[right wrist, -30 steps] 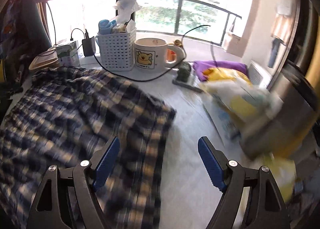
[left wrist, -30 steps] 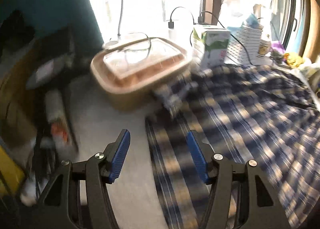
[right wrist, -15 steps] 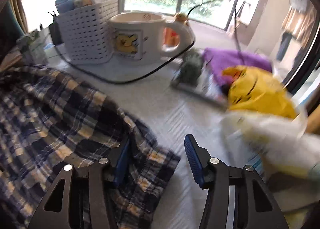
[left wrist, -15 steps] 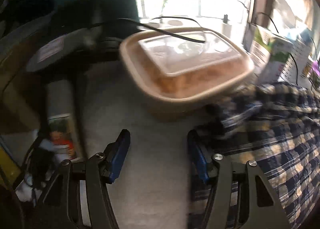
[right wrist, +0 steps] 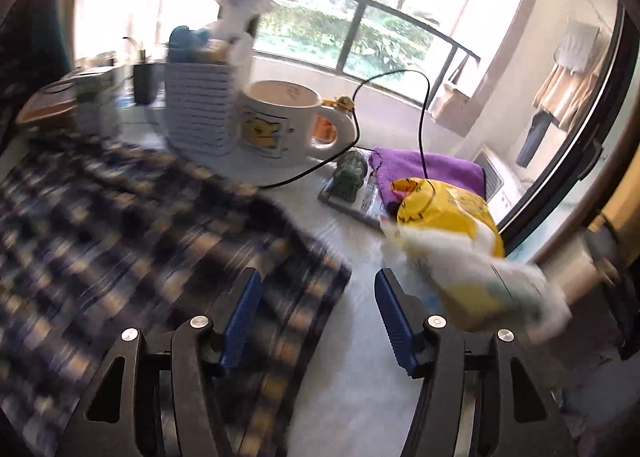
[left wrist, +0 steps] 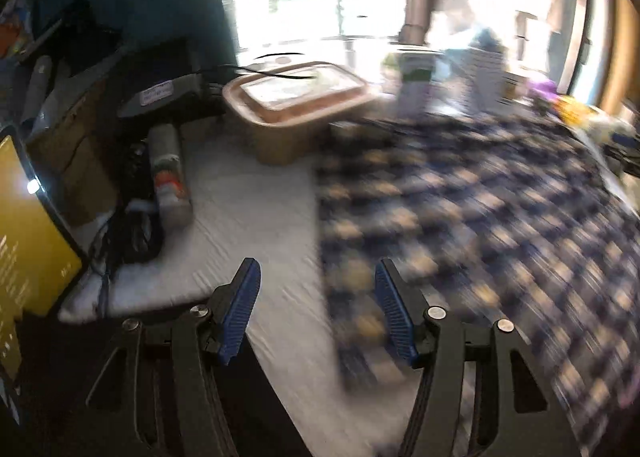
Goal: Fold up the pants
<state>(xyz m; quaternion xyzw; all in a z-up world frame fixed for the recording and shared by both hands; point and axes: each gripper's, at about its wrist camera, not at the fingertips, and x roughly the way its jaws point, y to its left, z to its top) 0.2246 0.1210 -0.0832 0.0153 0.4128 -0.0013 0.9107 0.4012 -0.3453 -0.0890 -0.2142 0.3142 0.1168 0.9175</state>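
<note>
1. Left wrist view: left claw [left wrist: 316,311] is held open and empty, drawn back from the brown box [left wrist: 296,109]; plaid pants [left wrist: 480,241] are spread on the desk [left wrist: 248,217].
2. Right wrist view: right claw [right wrist: 316,311] is held open and empty, withdrawn above the pants [right wrist: 132,241] corner; mug [right wrist: 280,123] is seen farther off.

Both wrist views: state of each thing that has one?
left hand-held gripper: open, empty, over the pants' left edge
right hand-held gripper: open, empty, over the pants' right corner
plaid pants: spread flat on the table, ungrasped
brown container: lid on
bear mug: upright, contents unclear
white basket: upright, stuffed with items
</note>
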